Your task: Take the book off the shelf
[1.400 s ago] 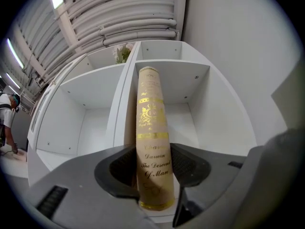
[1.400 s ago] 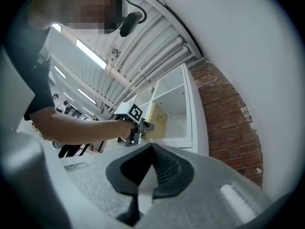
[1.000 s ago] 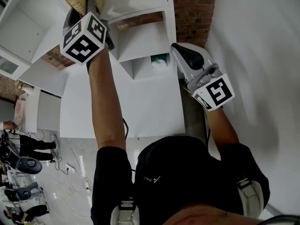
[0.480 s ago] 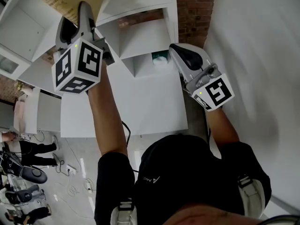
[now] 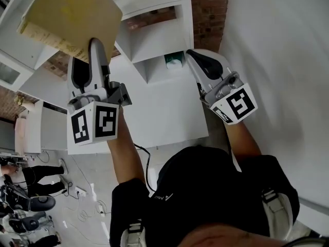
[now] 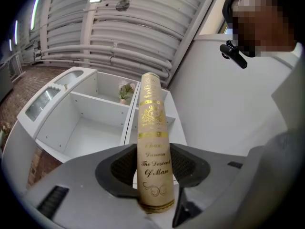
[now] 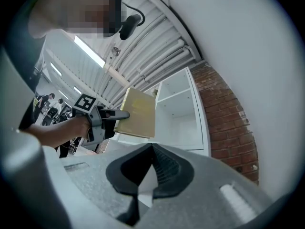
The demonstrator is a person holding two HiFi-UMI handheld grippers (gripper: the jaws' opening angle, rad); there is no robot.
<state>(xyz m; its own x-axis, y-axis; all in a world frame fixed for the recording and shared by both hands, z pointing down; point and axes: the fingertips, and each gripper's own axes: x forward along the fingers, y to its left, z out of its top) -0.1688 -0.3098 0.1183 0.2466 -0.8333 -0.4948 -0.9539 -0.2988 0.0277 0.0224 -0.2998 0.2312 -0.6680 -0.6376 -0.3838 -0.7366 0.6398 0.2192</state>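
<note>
A tan book [image 5: 72, 19] with gold lettering on its spine [image 6: 153, 142] is held out in front of the white cubby shelf [image 5: 154, 40]. My left gripper [image 5: 88, 55] is shut on the book's lower end, one pad on each cover. The book stands along the jaws, spine toward the left gripper view. In the right gripper view the book [image 7: 138, 112] and the left gripper show in front of the shelf [image 7: 183, 113]. My right gripper [image 5: 198, 58] hovers near the shelf's lower right compartment, its fingertips meeting with nothing between them.
A small plant [image 5: 175, 60] stands in a lower compartment of the shelf. A brick wall [image 5: 208, 9] lies behind the shelf and a plain white wall [image 5: 277, 45] runs along the right. People and equipment [image 5: 20, 189] are on the floor at lower left.
My left gripper has drawn back toward me and down, bringing the book out of the shelf and into full view. The right gripper has stayed nearly in place.
</note>
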